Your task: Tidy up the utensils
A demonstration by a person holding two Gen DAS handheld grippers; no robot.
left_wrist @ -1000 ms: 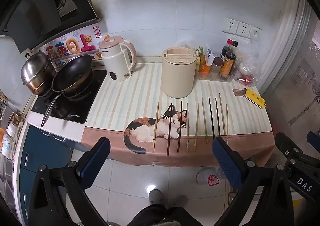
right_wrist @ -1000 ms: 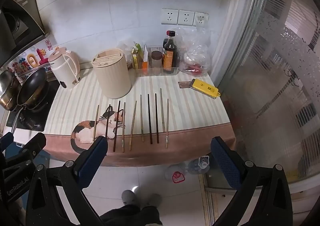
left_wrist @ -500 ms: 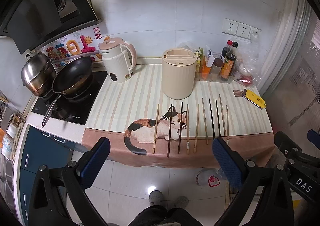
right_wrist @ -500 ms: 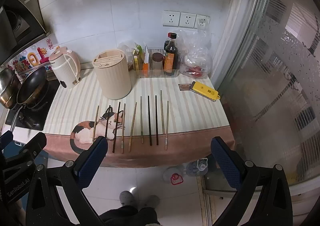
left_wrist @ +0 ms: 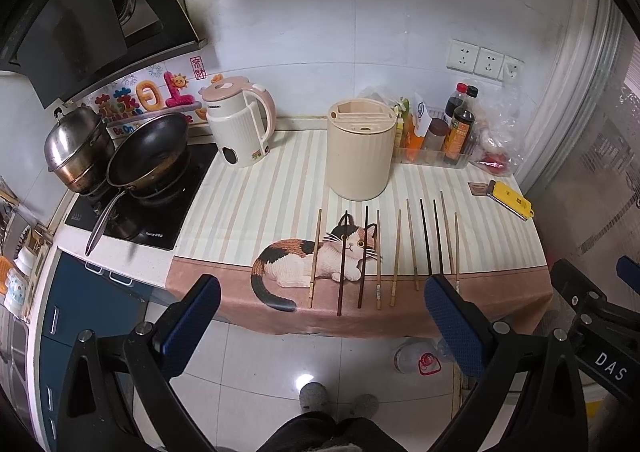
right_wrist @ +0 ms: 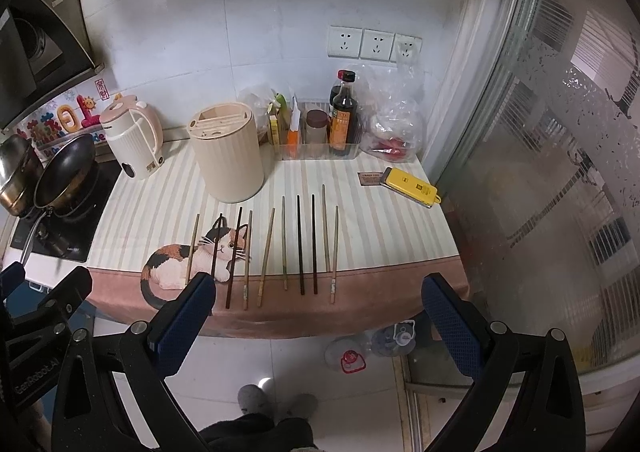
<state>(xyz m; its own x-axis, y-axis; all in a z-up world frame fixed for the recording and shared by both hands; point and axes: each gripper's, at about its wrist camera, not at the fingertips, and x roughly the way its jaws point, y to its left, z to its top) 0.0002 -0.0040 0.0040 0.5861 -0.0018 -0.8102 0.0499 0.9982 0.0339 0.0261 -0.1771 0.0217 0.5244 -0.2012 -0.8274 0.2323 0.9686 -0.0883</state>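
Note:
Several chopsticks, some light wood [left_wrist: 395, 252] [right_wrist: 266, 249] and some dark [left_wrist: 426, 236] [right_wrist: 299, 238], lie side by side near the front edge of a striped cat-print cloth [left_wrist: 260, 204] [right_wrist: 380, 224]. A cream ribbed utensil holder [left_wrist: 359, 148] [right_wrist: 226, 152] with a slotted top stands behind them. My left gripper [left_wrist: 320, 316] and my right gripper [right_wrist: 316, 312] are both open and empty, held over the floor in front of the counter, short of the chopsticks.
A pink-and-white kettle [left_wrist: 240, 124] stands left of the holder. Pans [left_wrist: 148, 152] sit on a black cooktop [left_wrist: 168, 208] at far left. A tray of bottles [right_wrist: 320, 132], a plastic bag [right_wrist: 394, 124] and a yellow device [right_wrist: 412, 186] occupy the back right.
Both views have shifted slightly, with the counter sitting a little lower and nearer in frame. Nothing on the counter has moved and both grippers stay open.

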